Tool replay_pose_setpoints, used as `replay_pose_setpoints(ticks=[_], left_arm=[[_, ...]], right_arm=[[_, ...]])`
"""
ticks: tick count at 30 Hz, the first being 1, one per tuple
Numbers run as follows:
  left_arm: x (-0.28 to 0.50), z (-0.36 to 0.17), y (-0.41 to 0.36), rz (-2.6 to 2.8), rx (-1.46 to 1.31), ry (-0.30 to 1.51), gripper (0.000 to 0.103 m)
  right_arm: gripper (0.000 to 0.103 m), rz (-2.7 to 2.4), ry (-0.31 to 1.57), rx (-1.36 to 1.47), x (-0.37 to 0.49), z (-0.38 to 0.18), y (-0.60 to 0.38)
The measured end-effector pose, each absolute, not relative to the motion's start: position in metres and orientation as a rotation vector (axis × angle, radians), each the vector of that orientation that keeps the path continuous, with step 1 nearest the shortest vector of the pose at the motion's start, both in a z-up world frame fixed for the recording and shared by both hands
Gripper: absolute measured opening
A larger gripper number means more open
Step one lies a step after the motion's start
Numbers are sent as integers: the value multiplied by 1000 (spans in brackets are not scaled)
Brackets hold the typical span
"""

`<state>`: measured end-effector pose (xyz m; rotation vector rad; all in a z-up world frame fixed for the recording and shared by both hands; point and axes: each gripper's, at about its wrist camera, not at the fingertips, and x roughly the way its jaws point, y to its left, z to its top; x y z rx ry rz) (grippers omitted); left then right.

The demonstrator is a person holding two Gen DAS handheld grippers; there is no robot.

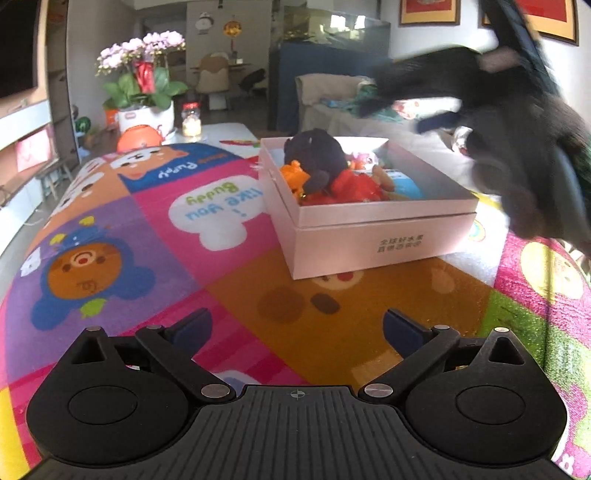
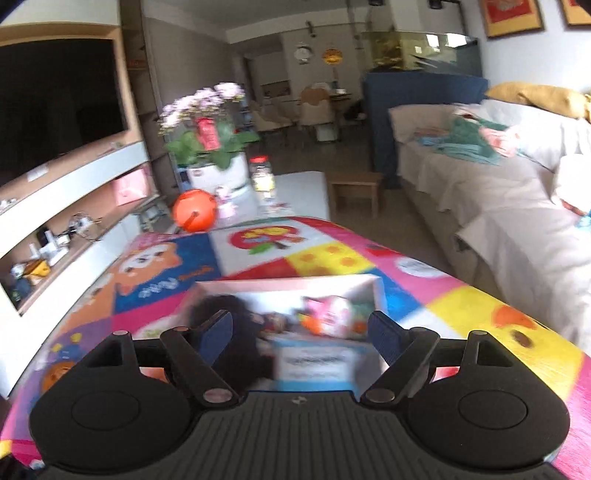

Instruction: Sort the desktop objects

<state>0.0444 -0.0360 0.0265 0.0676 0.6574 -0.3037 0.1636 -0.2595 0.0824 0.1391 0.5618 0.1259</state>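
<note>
— Left gripper point(image 1: 297, 326) is hovering with jaws spread wide, nothing between them, just in front of the white box point(image 1: 369, 243) on the cartoon mat point(image 1: 147, 229).

— Right gripper point(image 2: 297, 332) is hanging over that box, jaws apart and empty; a dark plush toy point(image 1: 316, 157) is lying inside. Beyond the box, a flower pot point(image 1: 146, 118) is standing.

We are in a home living room: a sofa point(image 2: 498, 192) draped in pale covers, a wall-mounted television point(image 2: 55, 107), potted pink orchids point(image 1: 142, 79), framed pictures point(image 2: 511, 16) on the wall, dining chairs point(image 2: 314, 107) farther back, and a cartoon play mat point(image 1: 155, 236) spread over the table.
</note>
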Motion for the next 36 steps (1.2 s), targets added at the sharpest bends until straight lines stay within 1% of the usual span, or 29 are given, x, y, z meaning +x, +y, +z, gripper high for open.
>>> replay_pose_setpoints(ticks=[3, 6, 7, 9, 11, 13, 14, 15, 16, 17, 20, 21, 22, 25, 27, 31, 36], left_arm=[[41, 32, -41, -315, 82, 643, 102], [38, 34, -40, -306, 89, 638, 102], [38, 34, -38, -296, 88, 640, 102], [38, 33, -33, -282, 82, 649, 102], [38, 31, -27, -275, 71, 658, 102], [40, 30, -26, -276, 61, 664, 102], [40, 29, -27, -279, 58, 663, 102], [41, 29, -29, -285, 59, 662, 102], [41, 29, -31, -292, 59, 660, 102], [40, 29, -33, -299, 57, 657, 102], [35, 29, -37, -310, 71, 649, 102], [33, 29, -38, -306, 84, 645, 102], [32, 29, -38, -298, 95, 642, 103], [33, 27, -36, -267, 100, 649, 103], [35, 27, -35, -239, 85, 651, 103], [31, 29, -34, -190, 51, 630, 103], [23, 27, -39, -174, 62, 631, 103]], right_arm=[[82, 201, 615, 108, 189, 82, -228], [82, 238, 712, 112, 218, 69, -206], [73, 247, 752, 114, 227, 63, -201], [60, 236, 799, 92, 233, 55, -192], [58, 232, 773, 82, 228, 59, -195], [58, 200, 702, 84, 216, 71, -203], [58, 157, 653, 40, 210, 77, -202], [60, 114, 615, -20, 206, 81, -199], [65, 83, 596, -85, 203, 83, -196], [66, 88, 606, -120, 203, 83, -194], [70, 235, 695, -11, 198, 83, -209], [76, 257, 688, 29, 191, 86, -216], [87, 267, 659, 58, 180, 91, -223], [98, 261, 555, 111, 141, 106, -244], [102, 242, 506, 115, 114, 113, -253], [103, 172, 460, 84, 64, 112, -265], [103, 78, 547, 94, 13, 76, -269]])
